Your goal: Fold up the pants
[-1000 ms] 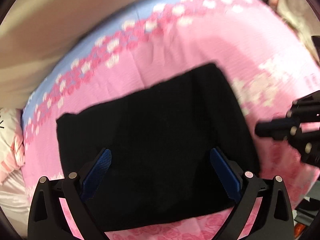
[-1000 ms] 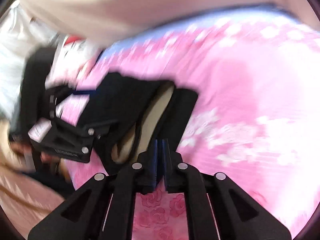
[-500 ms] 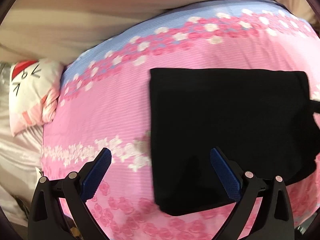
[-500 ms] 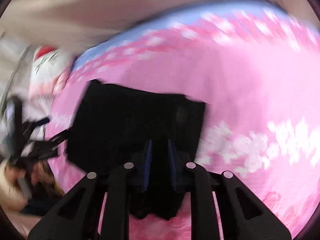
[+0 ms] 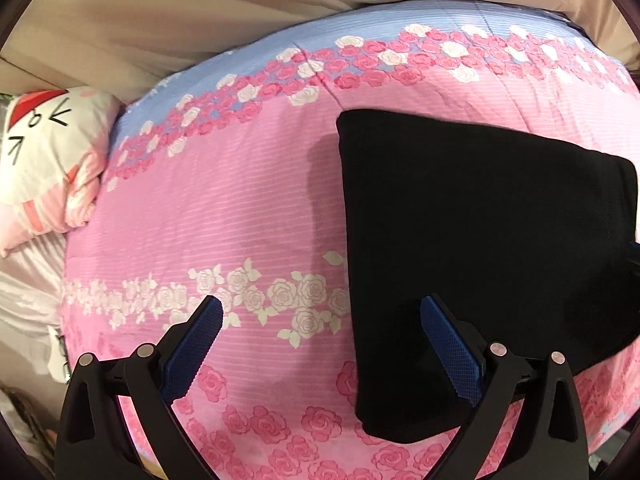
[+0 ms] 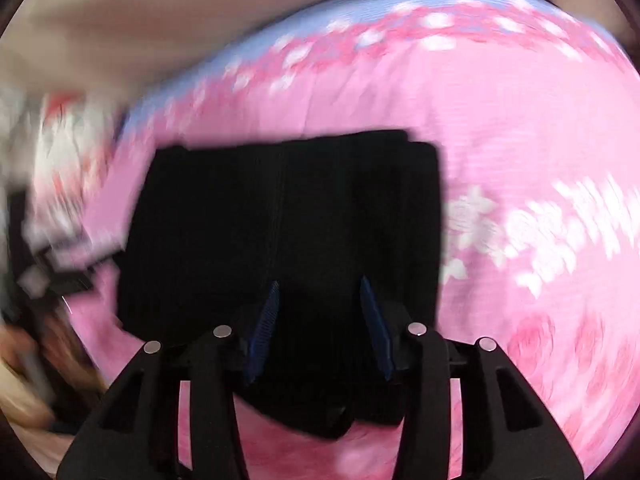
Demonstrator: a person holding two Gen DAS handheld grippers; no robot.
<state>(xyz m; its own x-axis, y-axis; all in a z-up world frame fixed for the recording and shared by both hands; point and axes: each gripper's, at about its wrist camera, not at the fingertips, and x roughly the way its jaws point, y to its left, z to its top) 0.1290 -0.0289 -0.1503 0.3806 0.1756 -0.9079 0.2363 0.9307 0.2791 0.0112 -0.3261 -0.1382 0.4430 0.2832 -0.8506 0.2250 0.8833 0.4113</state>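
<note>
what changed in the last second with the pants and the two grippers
The right gripper, shut a second ago, has opened and let go of the black pants, which went from part-open to a flat folded rectangle on the pink quilt. The left gripper stayed open and empty, shifting left.

Black pants (image 5: 480,248) folded into flat rectangle on bedspread (image 5: 240,208).
</note>
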